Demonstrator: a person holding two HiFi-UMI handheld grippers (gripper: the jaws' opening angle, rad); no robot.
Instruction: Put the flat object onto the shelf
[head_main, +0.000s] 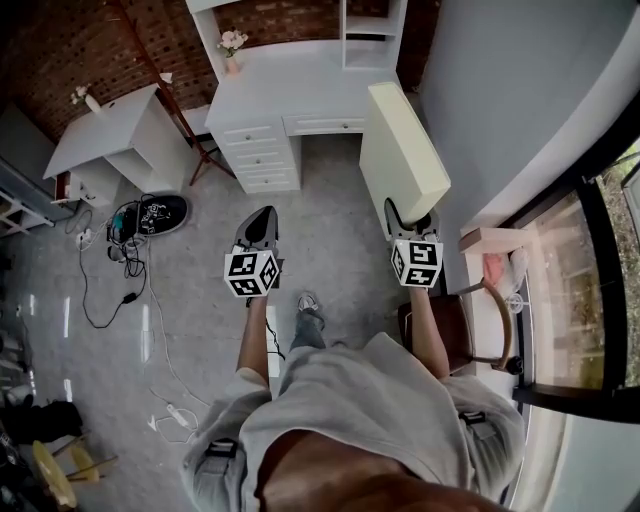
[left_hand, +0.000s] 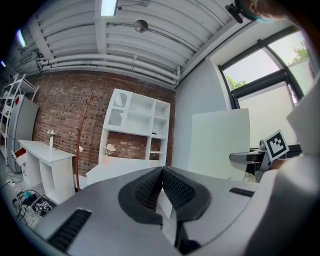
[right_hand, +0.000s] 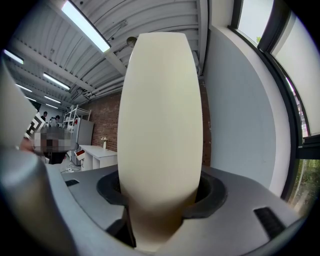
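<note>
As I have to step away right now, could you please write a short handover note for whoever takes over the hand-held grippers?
Left hand-held gripper: jaws together, nothing held.
Right hand-held gripper: clamped on the near edge of the cream flat panel, which is held upright and off the floor.
White shelf unit: ahead, above the white desk. The panel is not on it yet.
Done: panel picked up.
Left: carry it to the shelf, set it on, release.

Brick wall (head_main: 60, 60); grey floor (head_main: 340, 235)
</note>
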